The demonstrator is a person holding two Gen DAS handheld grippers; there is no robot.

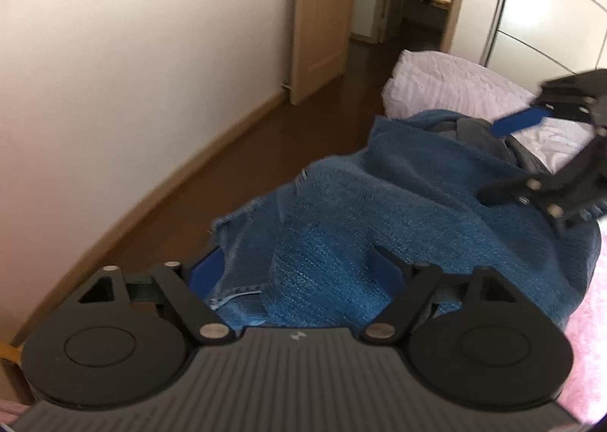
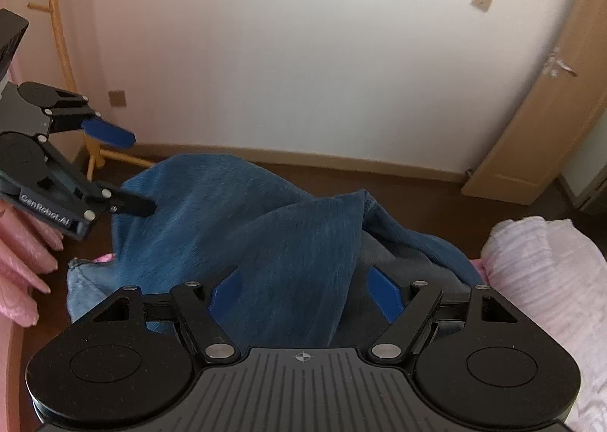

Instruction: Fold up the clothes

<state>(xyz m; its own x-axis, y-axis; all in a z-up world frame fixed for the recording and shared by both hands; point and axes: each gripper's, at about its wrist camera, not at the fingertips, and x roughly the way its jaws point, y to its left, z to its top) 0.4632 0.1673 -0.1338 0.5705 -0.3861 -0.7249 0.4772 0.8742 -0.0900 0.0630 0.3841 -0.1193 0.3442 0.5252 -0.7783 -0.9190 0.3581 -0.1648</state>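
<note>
Blue jeans [image 1: 379, 212] heaped at bed [image 1: 592, 318] edge, beside white quilt [image 1: 447, 86]. Left gripper [image 1: 299, 272] spread wide, denim bunched between its pads, not pinched. Right gripper [image 2: 303, 291] likewise agape over the heap, clamping nothing.

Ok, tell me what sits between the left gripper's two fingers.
Rumpled blue jeans fill the gap between the left gripper fingers in the left wrist view; the fingers stand apart, not clamped on the denim.

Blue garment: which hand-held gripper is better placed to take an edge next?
Probably left. The left hand-held gripper has the blue garment's frayed hem by its open fingers; the right hand-held gripper straddles only mid-fabric folds.
</note>
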